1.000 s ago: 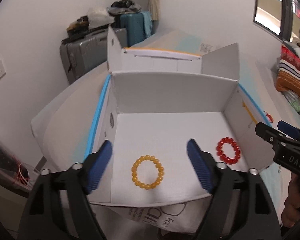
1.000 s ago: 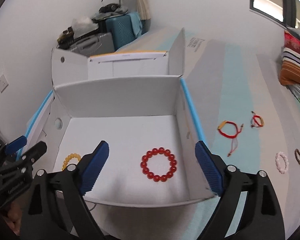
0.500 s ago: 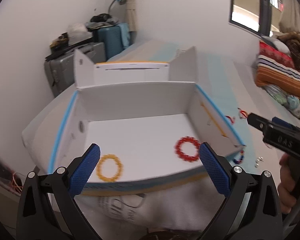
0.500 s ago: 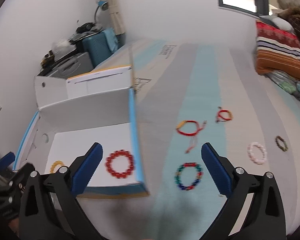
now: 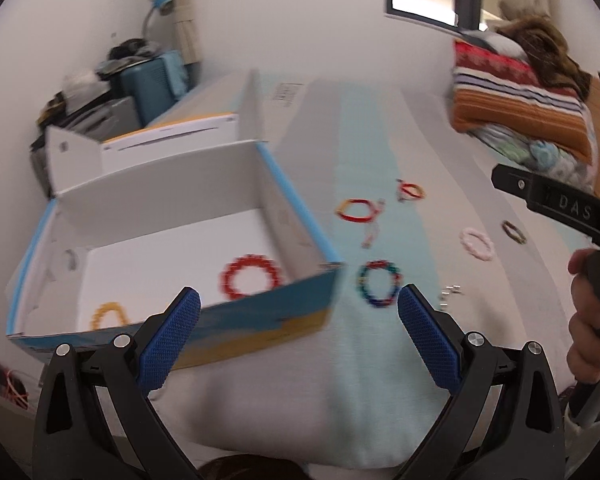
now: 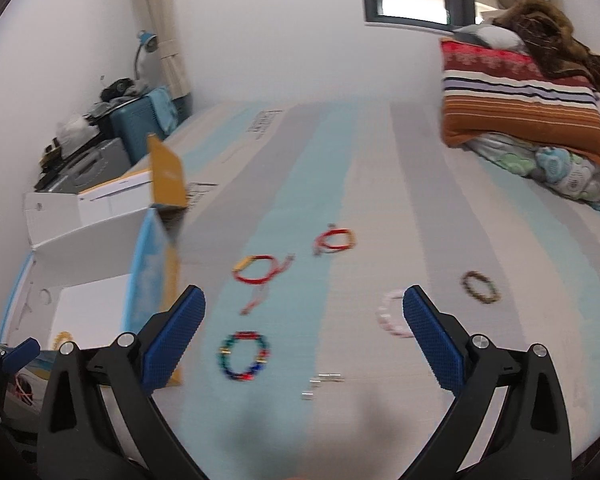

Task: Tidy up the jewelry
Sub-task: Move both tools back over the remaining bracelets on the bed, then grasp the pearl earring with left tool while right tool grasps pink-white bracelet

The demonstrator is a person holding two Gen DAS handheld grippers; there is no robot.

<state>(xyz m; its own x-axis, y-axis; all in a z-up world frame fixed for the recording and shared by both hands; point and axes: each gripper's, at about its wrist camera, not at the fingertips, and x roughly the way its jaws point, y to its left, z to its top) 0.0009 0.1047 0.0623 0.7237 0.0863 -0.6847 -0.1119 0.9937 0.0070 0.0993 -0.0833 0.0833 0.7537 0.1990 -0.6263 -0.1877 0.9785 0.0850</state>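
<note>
An open white box with blue edges (image 5: 300, 216) holds a red bead bracelet (image 5: 251, 275) and a yellow bead bracelet (image 5: 109, 316). On the striped bed lie a multicoloured bead bracelet (image 6: 244, 356), two red cord bracelets (image 6: 256, 270) (image 6: 334, 240), a pink bead bracelet (image 6: 392, 314), a dark bead bracelet (image 6: 480, 286) and small silver pieces (image 6: 320, 384). My left gripper (image 5: 298, 336) is open and empty over the box's near right corner. My right gripper (image 6: 302, 334) is open and empty above the loose bracelets.
Folded striped blankets (image 6: 516, 100) are stacked at the bed's far right. Suitcases with clutter (image 6: 112, 132) and a blue lamp (image 6: 146, 44) stand by the wall behind the box. The other gripper's handle and hand (image 5: 592, 304) show at the left wrist view's right edge.
Both grippers have swung right, away from the box interior, toward the bracelets lying on the bed. Both stayed open and empty.
</note>
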